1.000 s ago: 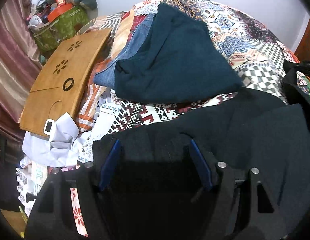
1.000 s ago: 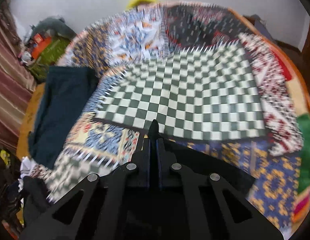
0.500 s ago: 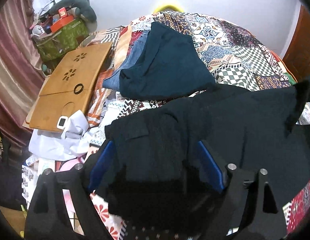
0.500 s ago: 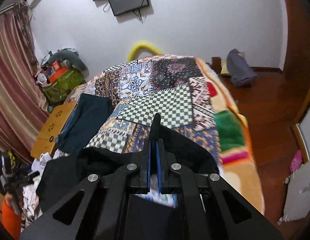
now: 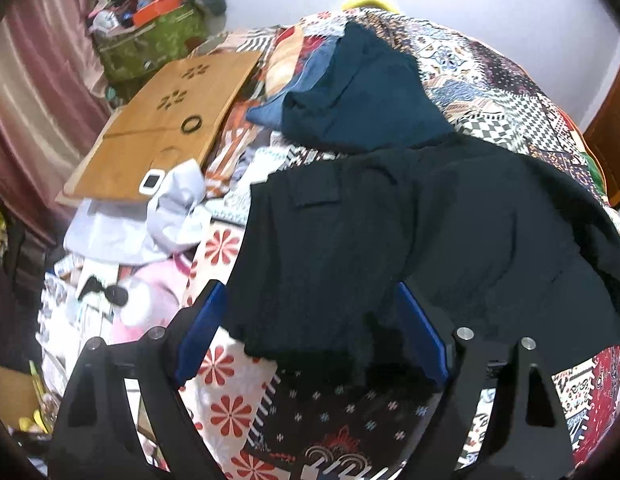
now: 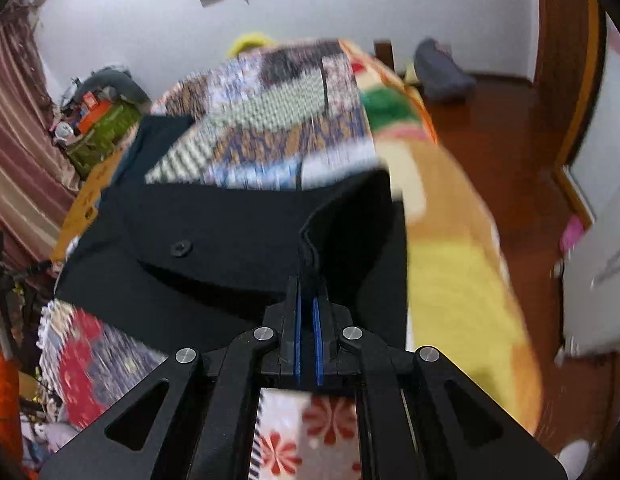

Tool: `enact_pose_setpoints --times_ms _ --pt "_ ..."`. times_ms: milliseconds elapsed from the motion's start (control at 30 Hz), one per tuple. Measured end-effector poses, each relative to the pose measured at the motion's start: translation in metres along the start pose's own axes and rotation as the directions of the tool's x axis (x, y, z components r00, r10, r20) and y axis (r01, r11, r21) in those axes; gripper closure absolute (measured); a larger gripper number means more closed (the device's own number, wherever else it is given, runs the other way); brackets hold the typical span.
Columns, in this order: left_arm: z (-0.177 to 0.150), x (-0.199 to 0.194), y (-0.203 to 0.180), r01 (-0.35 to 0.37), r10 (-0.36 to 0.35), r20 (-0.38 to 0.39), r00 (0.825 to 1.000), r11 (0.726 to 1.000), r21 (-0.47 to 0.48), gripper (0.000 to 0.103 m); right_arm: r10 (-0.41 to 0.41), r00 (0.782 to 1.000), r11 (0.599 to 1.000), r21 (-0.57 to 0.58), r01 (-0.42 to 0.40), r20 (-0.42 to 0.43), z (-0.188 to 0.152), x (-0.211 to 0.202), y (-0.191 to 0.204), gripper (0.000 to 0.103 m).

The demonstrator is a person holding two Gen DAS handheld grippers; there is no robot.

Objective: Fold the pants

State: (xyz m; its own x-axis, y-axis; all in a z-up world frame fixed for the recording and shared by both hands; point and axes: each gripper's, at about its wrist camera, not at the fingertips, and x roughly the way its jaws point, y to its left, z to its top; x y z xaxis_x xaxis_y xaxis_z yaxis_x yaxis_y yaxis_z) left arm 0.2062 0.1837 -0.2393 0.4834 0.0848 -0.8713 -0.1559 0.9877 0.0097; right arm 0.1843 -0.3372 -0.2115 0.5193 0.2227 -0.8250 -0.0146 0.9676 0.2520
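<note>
Two grippers work over one pair of black pants [image 5: 390, 232], which lies spread across the patchwork quilt [image 5: 490, 76] on the bed. The left gripper [image 5: 310, 320] has its blue-padded fingers [image 5: 199, 336] spread wide, with a hem of the black cloth draped between them; nothing is pinched there. The right gripper [image 6: 307, 276] is clenched, its fingers nearly together with a fold of the pants [image 6: 229, 240] caught between them; one dark button [image 6: 181, 248] shows on the cloth to its left. Beyond the black pants lie one folded teal garment [image 5: 362, 100] and one blue denim piece [image 5: 293, 100] just beside it, partly under it. One wooden lap desk [image 5: 161, 120] sits at the bed's left edge, with one pale crumpled garment [image 5: 149, 220] at its near end.
</note>
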Motion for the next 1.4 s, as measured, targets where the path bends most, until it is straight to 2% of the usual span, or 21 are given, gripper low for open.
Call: enact_pose_setpoints --times_ms 167,333,400,500,600,667,833,900,1000,1100,1133,1167,1300,1400 --pt "-0.011 0.003 0.013 0.009 -0.010 -0.024 1.000 0.998 -0.056 0.017 -0.029 0.999 0.999 -0.024 0.028 -0.018 -0.019 0.004 0.005 0.098" --pt "-0.016 0.002 0.032 0.031 -0.036 -0.039 0.999 0.992 -0.125 0.017 -0.131 0.989 0.987 -0.087 0.136 0.064 -0.015 -0.023 0.017 0.092" --pt "-0.018 0.003 0.038 0.060 -0.068 -0.050 0.996 0.985 -0.162 0.017 -0.139 0.984 0.984 -0.100 0.150 0.108 -0.012 -0.035 0.021 0.088" --pt "-0.021 0.011 0.047 0.104 -0.125 -0.080 0.989 0.969 -0.224 0.017 -0.116 0.978 0.982 -0.125 0.139 0.175 0.004 -0.047 0.035 0.067" --pt "-0.026 0.023 0.050 0.173 -0.217 -0.120 0.969 0.940 -0.295 0.017 -0.071 0.976 0.976 -0.187 0.111 0.208 0.017 -0.043 0.055 0.060" --pt "-0.030 0.032 0.048 0.226 -0.288 -0.152 0.945 0.916 -0.333 0.017 -0.043 0.978 0.969 -0.230 0.090 0.204 0.024 -0.030 0.071 0.060" --pt "-0.035 0.046 0.041 0.297 -0.395 -0.182 0.900 0.864 -0.406 0.017 0.014 0.991 0.950 -0.312 0.028 0.131 0.029 0.017 0.103 0.059" --pt "-0.035 0.051 0.041 0.328 -0.440 -0.176 0.880 0.833 -0.445 0.020 0.026 0.996 0.947 -0.323 0.002 0.084 0.029 0.040 0.110 0.059" --pt "-0.031 0.051 0.043 0.306 -0.413 -0.164 0.896 0.842 -0.445 0.035 0.021 0.999 0.949 -0.316 -0.011 0.026 0.024 0.062 0.109 0.059" --pt "-0.027 0.043 0.041 0.239 -0.322 -0.152 0.934 0.883 -0.404 0.055 0.007 1.000 0.955 -0.297 -0.014 -0.025 0.019 0.077 0.105 0.059" --pt "-0.027 0.040 0.040 0.195 -0.268 -0.149 0.952 0.904 -0.380 0.074 0.002 0.999 0.958 -0.287 -0.016 -0.047 0.017 0.082 0.102 0.059" --pt "-0.026 0.038 0.040 0.157 -0.220 -0.145 0.965 0.921 -0.356 0.080 0.001 0.997 0.960 -0.278 -0.020 -0.071 0.013 0.086 0.098 0.059" --pt "-0.018 0.020 0.034 0.112 -0.138 -0.079 0.987 0.955 -0.276 0.084 0.046 0.994 0.972 -0.225 -0.067 -0.097 0.007 0.088 0.085 0.058" --pt "-0.001 -0.011 0.025 0.059 -0.056 0.022 0.998 0.979 -0.194 0.085 0.042 0.994 0.976 -0.207 -0.063 -0.105 0.007 0.088 0.079 0.058"
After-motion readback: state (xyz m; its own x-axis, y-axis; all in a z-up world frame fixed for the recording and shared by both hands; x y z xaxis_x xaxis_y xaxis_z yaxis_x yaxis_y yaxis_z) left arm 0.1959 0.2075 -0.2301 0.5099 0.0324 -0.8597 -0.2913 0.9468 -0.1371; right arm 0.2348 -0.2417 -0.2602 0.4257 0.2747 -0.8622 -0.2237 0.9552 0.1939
